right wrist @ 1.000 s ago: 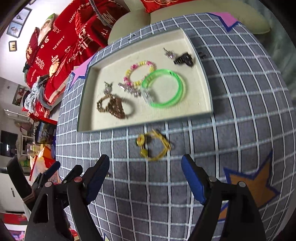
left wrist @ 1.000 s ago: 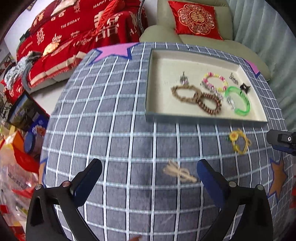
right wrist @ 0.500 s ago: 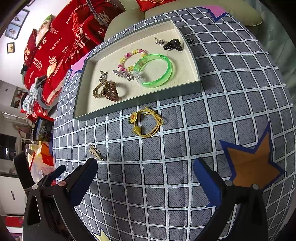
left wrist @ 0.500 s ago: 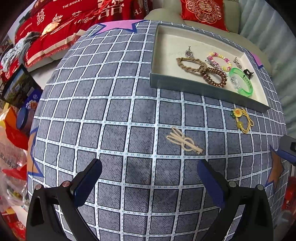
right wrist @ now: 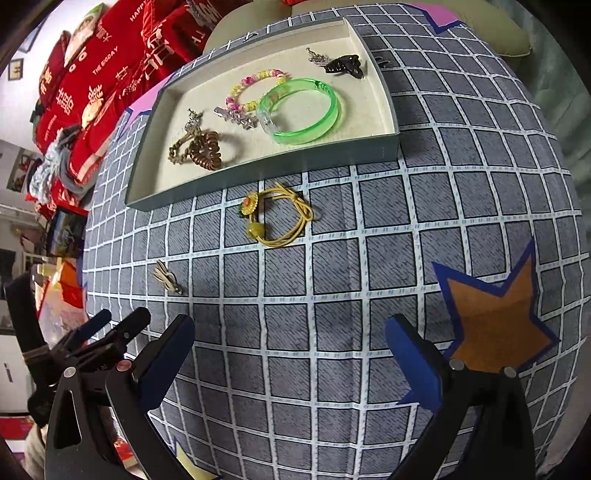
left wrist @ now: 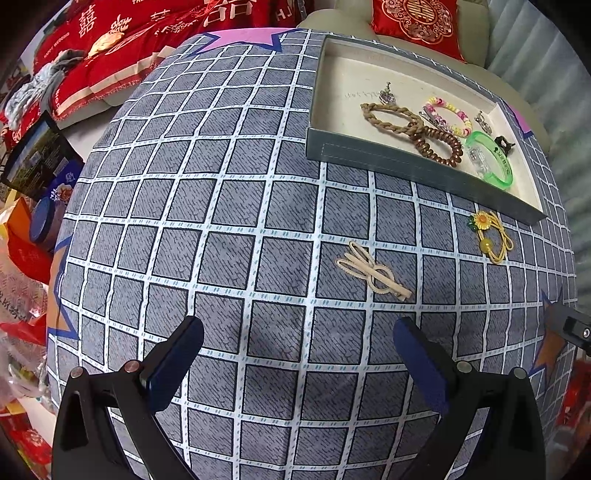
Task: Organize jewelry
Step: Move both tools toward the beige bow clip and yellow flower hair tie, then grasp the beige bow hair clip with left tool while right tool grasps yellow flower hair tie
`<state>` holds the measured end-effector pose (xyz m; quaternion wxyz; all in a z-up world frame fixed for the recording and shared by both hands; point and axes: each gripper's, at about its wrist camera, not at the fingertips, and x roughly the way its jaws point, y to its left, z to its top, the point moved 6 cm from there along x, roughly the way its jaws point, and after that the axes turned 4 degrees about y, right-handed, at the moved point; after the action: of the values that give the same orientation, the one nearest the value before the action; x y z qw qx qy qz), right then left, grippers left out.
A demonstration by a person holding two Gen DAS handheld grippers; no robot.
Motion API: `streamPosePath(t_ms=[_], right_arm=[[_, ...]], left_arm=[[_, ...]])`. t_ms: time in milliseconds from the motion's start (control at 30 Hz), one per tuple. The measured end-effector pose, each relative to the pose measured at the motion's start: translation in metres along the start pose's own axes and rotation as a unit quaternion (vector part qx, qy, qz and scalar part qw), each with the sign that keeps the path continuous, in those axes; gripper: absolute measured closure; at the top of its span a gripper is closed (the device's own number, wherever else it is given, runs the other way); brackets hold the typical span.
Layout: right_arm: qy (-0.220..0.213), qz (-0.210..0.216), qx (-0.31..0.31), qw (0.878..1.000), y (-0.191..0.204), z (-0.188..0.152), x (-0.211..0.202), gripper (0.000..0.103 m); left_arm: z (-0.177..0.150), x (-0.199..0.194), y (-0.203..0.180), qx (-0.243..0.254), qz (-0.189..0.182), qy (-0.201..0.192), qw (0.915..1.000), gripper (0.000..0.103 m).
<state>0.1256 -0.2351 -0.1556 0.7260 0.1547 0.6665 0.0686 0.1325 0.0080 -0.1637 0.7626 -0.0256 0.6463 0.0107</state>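
A grey tray (left wrist: 406, 162) (right wrist: 258, 173) on the checked cloth holds a green bangle (right wrist: 301, 110), a bead bracelet (right wrist: 255, 86), brown hair ties (right wrist: 201, 147) and small clips. A beige hair clip (left wrist: 373, 271) (right wrist: 167, 278) lies loose on the cloth just ahead of my left gripper (left wrist: 297, 354), which is open and empty. A yellow sunflower hair tie (right wrist: 277, 216) (left wrist: 489, 234) lies in front of the tray, ahead of my right gripper (right wrist: 290, 352), also open and empty.
The grey checked cloth (left wrist: 221, 221) with star patches covers the table. Red bedding (left wrist: 110, 44) and a beige sofa with a red cushion (left wrist: 417, 22) lie behind it. Boxes and bags (left wrist: 26, 206) crowd the floor at the left. The left gripper shows in the right wrist view (right wrist: 92, 343).
Both grippers have pulled back and risen from the cloth, so the tray and loose pieces look farther away. The jaws have stayed open and nothing on the table has moved.
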Motion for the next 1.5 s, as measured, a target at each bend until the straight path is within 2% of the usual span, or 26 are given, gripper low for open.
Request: streamPosePath(t_ms=[200,400,667,900,1100,1200,1500], right_arm=[[0.002,-0.014,-0.006,1.000,-0.005,-0.001,0.002,0.000],[0.004,-0.027,-0.009,1.000,-0.013,-0.002,0.003,0.000],[-0.007,-0.054,-0.038,0.998,-0.009,0.019,0.002,0.000],[-0.009,-0.061,-0.051,0.997,-0.004,0.036,0.008,0.000],[-0.007,-0.066,-0.064,0.996,0.000,0.046,0.016,0.000],[-0.005,-0.069,-0.073,0.995,0.005,0.051,0.022,0.000],[0.006,-0.085,-0.100,0.991,0.021,0.062,0.044,0.000]], left_arm=[[-0.001,0.006,0.000,-0.015,-0.002,0.010,0.9998,0.000],[0.000,0.011,0.000,-0.041,-0.039,0.022,0.9982,0.000],[0.021,0.028,-0.009,-0.057,-0.048,0.030,0.9967,0.000],[0.033,0.042,-0.012,-0.050,-0.020,0.026,0.9982,0.000],[0.049,0.053,-0.026,-0.022,0.014,0.016,0.9995,0.002],[0.055,0.059,-0.041,-0.011,0.017,0.008,0.9998,0.004],[0.047,0.055,-0.031,0.023,0.027,-0.004,0.9994,0.004]])
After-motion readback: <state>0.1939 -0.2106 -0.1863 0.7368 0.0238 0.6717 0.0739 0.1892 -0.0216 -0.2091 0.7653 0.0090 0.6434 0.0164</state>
